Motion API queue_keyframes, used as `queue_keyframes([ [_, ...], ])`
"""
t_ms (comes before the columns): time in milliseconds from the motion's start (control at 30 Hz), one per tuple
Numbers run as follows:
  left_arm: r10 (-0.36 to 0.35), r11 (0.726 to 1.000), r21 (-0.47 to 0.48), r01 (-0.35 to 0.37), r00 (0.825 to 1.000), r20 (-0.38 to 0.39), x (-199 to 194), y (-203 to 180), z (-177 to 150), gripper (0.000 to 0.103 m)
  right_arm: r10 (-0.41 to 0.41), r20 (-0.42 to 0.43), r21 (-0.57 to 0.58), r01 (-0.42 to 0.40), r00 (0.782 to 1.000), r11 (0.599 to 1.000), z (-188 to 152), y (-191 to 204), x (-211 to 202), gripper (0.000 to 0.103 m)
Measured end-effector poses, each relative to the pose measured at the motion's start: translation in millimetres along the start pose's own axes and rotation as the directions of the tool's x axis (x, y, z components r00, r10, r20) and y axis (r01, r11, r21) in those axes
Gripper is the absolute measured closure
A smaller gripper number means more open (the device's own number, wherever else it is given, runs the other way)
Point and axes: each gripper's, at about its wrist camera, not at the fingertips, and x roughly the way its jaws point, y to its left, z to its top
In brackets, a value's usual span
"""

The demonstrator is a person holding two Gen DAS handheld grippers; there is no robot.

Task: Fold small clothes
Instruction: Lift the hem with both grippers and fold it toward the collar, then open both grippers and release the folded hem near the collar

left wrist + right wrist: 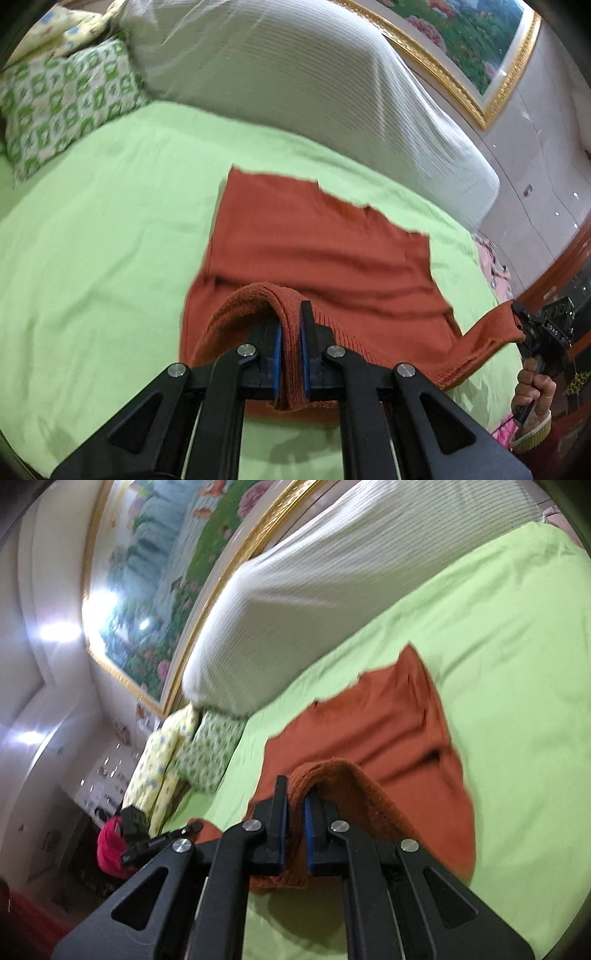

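Two ribbed hem corners of the rust-orange knit garment (317, 240) are pinched and lifted: one is clamped between the blue-padded fingers of the left gripper (291, 343), the other is squeezed in the right gripper (295, 821). The rest is spread flat, roughly rectangular, on the smooth lime-green sheet (103, 229), before a quilted white headboard (295, 85).

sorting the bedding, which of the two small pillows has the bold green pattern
The green-and-white pillow lying on the green sheet; the pale yellow pillow behind it has only small blue marks.
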Motion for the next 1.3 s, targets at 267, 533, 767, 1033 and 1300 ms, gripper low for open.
queue_keyframes([
  [267, 0.064, 0.996, -0.052, -0.066, 0.997, -0.039, 94, 17, 90, 0.097, -0.112, 0.02, 0.097, 0.11, 0.994, 0.989, 71, -43, 71, 0.095],
  [533, 0.115, 0.99, -0.071, -0.123, 0.987, -0.114, 179, 36, 138, 0.096, -0.189, -0.006, 0.203, 0.186, 0.982, 0.961, 118, -97, 126, 0.095],
  [767, 0.093, 0.977, -0.177, -0.12, 0.984, -0.154, 213, 68, 150, 0.089, -0.262, -0.064, 0.307, 0.268, 0.963, 0.913, 125, -135, 148, 0.083],
  [1033, 0.112, 0.983, -0.131, -0.128, 0.986, -0.12, 196, 59, 159, 0.082, -0.236, 0.04, 0.414, 0.199, 0.971, 0.888, 139, -142, 116, 0.034],
  [1300, 0.256, 0.964, -0.059, -0.258, 0.966, -0.046, 155, 53, 160, 0.017, -0.294, 0.064, 0.28, 0.266, 0.954, 0.922, 140, -117, 84, 0.033],
])
